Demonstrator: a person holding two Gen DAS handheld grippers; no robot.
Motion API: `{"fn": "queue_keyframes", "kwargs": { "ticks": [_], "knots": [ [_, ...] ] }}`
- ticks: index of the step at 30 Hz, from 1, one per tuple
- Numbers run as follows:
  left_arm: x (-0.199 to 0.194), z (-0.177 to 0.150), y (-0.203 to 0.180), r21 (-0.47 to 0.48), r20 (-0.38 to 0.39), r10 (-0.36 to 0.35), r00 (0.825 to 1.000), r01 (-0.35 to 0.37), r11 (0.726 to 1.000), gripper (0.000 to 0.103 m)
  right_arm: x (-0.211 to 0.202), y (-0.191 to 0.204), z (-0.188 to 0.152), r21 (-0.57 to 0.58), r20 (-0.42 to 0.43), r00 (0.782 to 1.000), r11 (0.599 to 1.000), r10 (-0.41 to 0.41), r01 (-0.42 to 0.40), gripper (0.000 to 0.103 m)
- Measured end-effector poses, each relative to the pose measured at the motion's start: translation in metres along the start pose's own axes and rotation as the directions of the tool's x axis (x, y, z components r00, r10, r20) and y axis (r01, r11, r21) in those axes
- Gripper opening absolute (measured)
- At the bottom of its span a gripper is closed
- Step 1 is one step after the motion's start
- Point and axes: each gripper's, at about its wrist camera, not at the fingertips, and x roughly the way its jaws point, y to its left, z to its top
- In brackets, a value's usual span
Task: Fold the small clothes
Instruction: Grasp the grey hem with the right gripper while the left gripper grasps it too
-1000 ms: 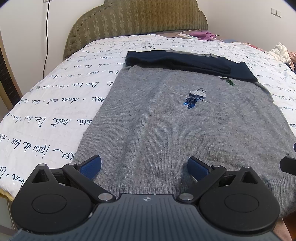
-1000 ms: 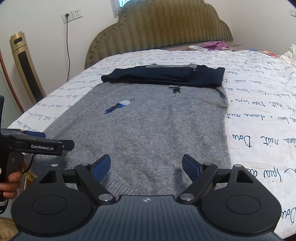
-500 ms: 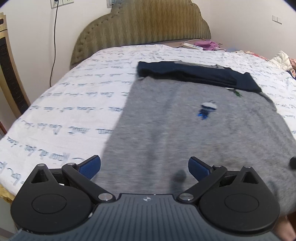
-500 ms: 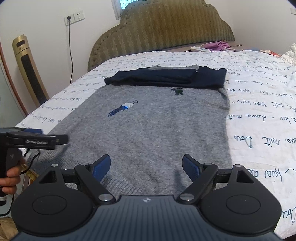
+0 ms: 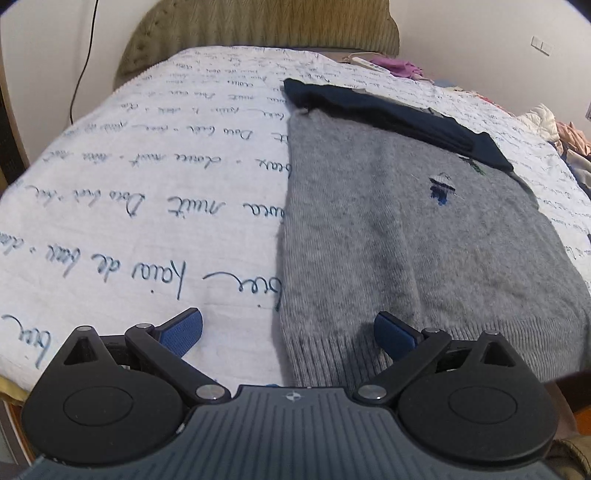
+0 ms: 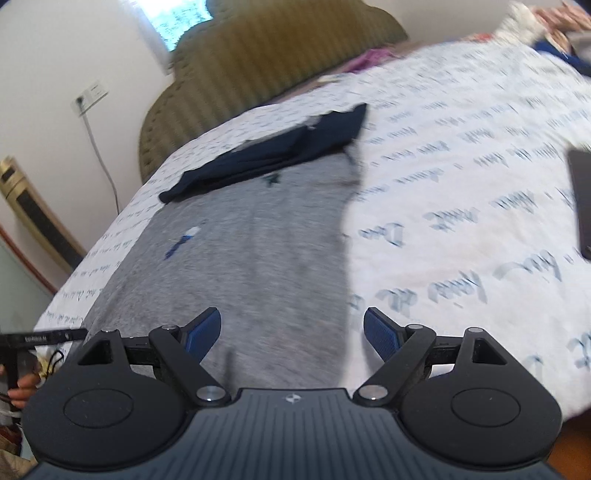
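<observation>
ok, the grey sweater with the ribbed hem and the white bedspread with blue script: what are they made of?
Grey sweater with the ribbed hem: looks like fuzzy wool-type knit, matte; ribbing and fluffy nap show. White bedspread with blue script: seemingly quilted cotton-like fabric, matte, faintly textured; fibre uncertain.

Place: a home bedroom.
Bed (image 5: 155, 192): wide, under a white quilt printed with blue handwriting.
Headboard (image 6: 266, 62): padded, olive, with a scalloped top, against a plain white wall.
Socket (image 6: 89, 96): on the wall, with a black cable (image 6: 105, 173) hanging down beside the bed.
Window (image 6: 181, 18): bright, above the headboard.
Clothes (image 5: 569, 136): loose pile at the far right of the bed.
Sweater (image 5: 406, 251): grey, spread flat on the quilt.
</observation>
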Motion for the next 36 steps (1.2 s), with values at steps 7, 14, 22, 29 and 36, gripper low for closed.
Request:
{"fn": "queue_keyframes", "kwargs": {
  "ticks": [7, 14, 22, 29, 36],
  "knots": [
    [0.003, -0.002, -0.021, 0.034, -0.037, -0.158, 0.987, 0.159, 0.987, 0.098, 0.000, -0.008, -0.015, 0.013, -0.070, 0.996, 0.999, 0.047, -0.046, 0.086],
    [0.008, -0.006, -0.047, 0.074, -0.039, -0.197, 0.980, 0.199, 0.977, 0.092, 0.031, 0.045, -0.026, -0.055, -0.151, 0.972, 0.980, 0.182, -0.192, 0.085],
    [0.007, 0.002, -0.047, 0.057, -0.023, -0.150, 0.988, 0.151, 0.987, 0.014, 0.062, 0.089, -0.025, -0.248, -0.162, 0.983, 0.961, 0.087, -0.125, 0.024],
    [-0.004, 0.019, -0.063, 0.048, 0.023, -0.155, 0.988, 0.154, 0.987, 0.011, 0.050, 0.081, -0.014, -0.239, -0.137, 0.983, 0.959, 0.124, -0.155, 0.015],
    [-0.015, 0.063, -0.095, 0.113, 0.130, -0.128, 0.983, 0.114, 0.987, 0.011, 0.048, 0.094, 0.029, -0.267, -0.004, 0.987, 0.951, 0.161, -0.156, 0.015]
  ]
}}
